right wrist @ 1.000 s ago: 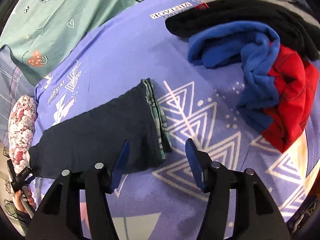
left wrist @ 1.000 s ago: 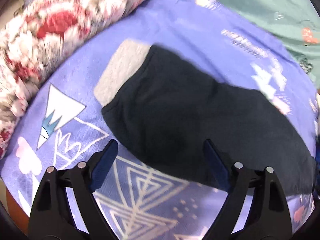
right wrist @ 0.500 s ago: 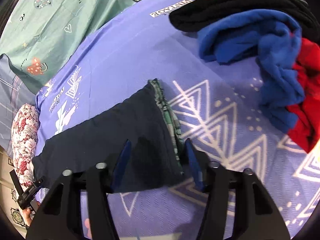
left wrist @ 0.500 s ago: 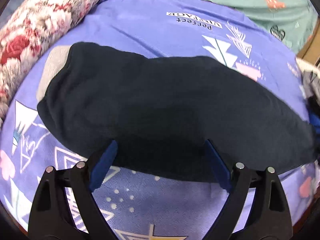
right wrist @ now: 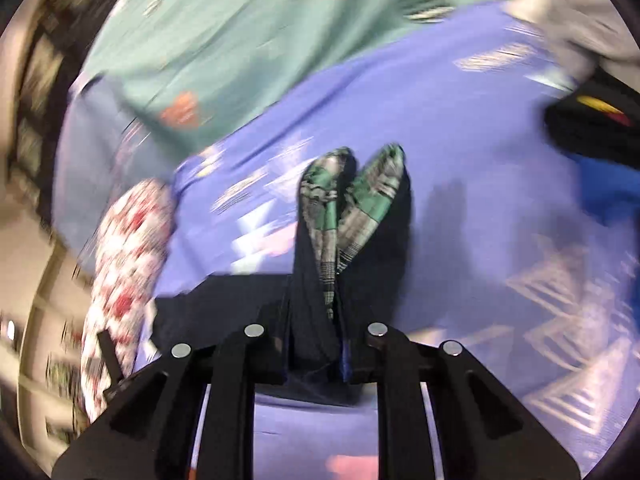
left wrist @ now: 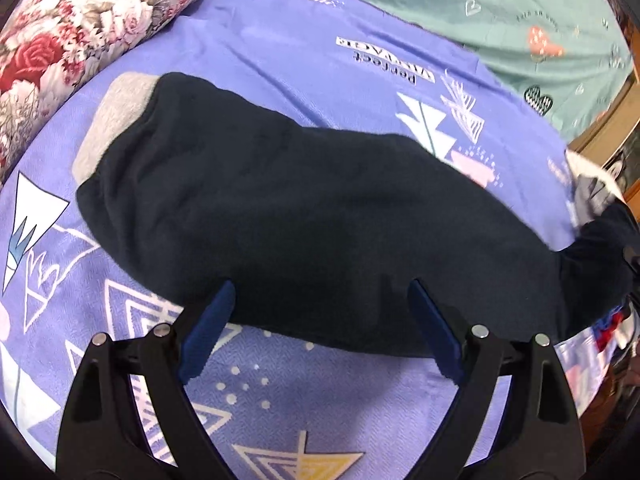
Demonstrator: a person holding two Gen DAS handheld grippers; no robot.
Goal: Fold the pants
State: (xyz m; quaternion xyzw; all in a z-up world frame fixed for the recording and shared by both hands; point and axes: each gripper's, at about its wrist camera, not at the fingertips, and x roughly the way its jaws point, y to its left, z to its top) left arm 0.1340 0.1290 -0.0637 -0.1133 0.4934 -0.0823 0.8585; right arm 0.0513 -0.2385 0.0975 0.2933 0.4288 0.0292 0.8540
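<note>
Pinching the pants (right wrist: pixel 320 280) tight in our right gripper (right wrist: pixel 316 344), left gripper (left wrist: pixel 320 308) wide open above them, we should next fold 1 end over.

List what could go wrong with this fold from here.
The right gripper pinches only a bunched bit of the pants at the plaid-lined end, so layers could slip out or the end could land twisted. The left gripper is open over the middle, holding nothing down, so the pants might drag across the blanket instead of creasing. The right view is blurred, so aim may be off.
</note>
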